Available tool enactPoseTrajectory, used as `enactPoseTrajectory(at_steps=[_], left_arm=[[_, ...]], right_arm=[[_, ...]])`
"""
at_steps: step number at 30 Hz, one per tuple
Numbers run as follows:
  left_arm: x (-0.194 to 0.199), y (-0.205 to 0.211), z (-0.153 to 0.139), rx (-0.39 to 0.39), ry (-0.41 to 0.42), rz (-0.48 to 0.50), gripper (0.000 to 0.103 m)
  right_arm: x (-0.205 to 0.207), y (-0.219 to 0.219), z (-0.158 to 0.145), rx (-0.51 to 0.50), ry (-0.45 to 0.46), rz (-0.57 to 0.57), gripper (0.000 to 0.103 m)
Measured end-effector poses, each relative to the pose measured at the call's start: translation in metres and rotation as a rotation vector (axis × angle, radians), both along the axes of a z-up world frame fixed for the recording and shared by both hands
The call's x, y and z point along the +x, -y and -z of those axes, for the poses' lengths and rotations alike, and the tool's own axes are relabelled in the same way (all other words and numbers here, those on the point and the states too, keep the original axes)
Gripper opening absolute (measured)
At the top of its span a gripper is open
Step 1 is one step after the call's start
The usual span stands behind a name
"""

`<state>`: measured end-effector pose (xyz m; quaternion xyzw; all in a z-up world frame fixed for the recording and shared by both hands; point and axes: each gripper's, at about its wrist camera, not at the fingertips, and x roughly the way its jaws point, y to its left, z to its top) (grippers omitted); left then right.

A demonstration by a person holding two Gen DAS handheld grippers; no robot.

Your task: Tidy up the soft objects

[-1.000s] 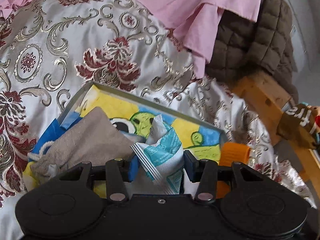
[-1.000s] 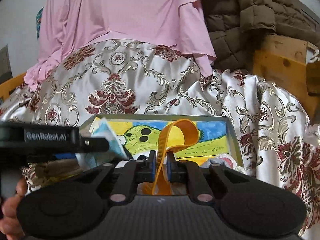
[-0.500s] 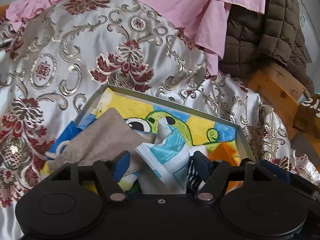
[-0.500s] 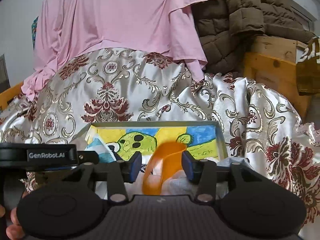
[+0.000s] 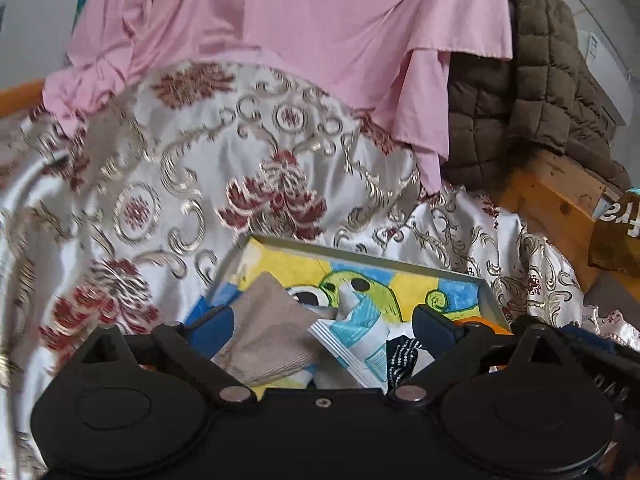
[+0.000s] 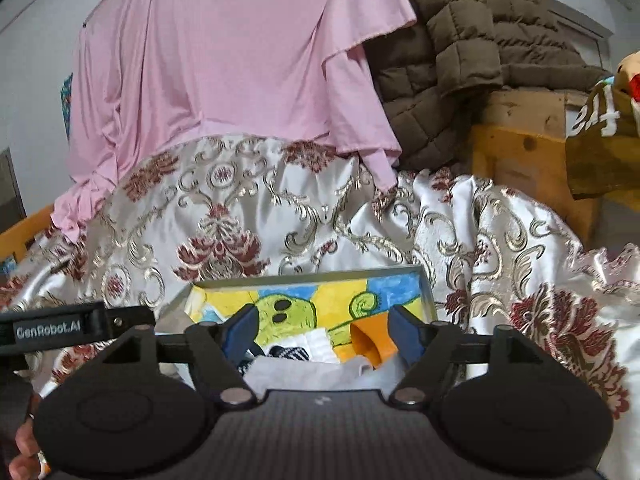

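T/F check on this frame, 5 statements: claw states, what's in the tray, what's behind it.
1. The left claw is shut on the teal-and-white packet. False: it is open, and the packet lies loose in the tray.
2. The right claw is open. True.
3. The orange strap lies in the tray. True.
4. The beige pouch lies outside the tray on the brocade cloth. False: it is in the tray, left of the packet.
5. A pink garment hangs behind the brocade cloth, with a brown quilted jacket to its right. True.
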<state>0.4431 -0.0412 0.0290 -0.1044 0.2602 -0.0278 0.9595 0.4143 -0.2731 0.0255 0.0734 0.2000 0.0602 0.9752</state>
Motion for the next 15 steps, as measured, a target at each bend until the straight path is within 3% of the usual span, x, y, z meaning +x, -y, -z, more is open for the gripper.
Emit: enactPoseTrajectory(at_steps=[15], left_arm=[[-0.123,-0.006,-0.038,0.051,0.121,-0.063,0.102]], right_arm=[[-0.11,0.001,-0.047,-0.039,0.153,-0.014,0.102]])
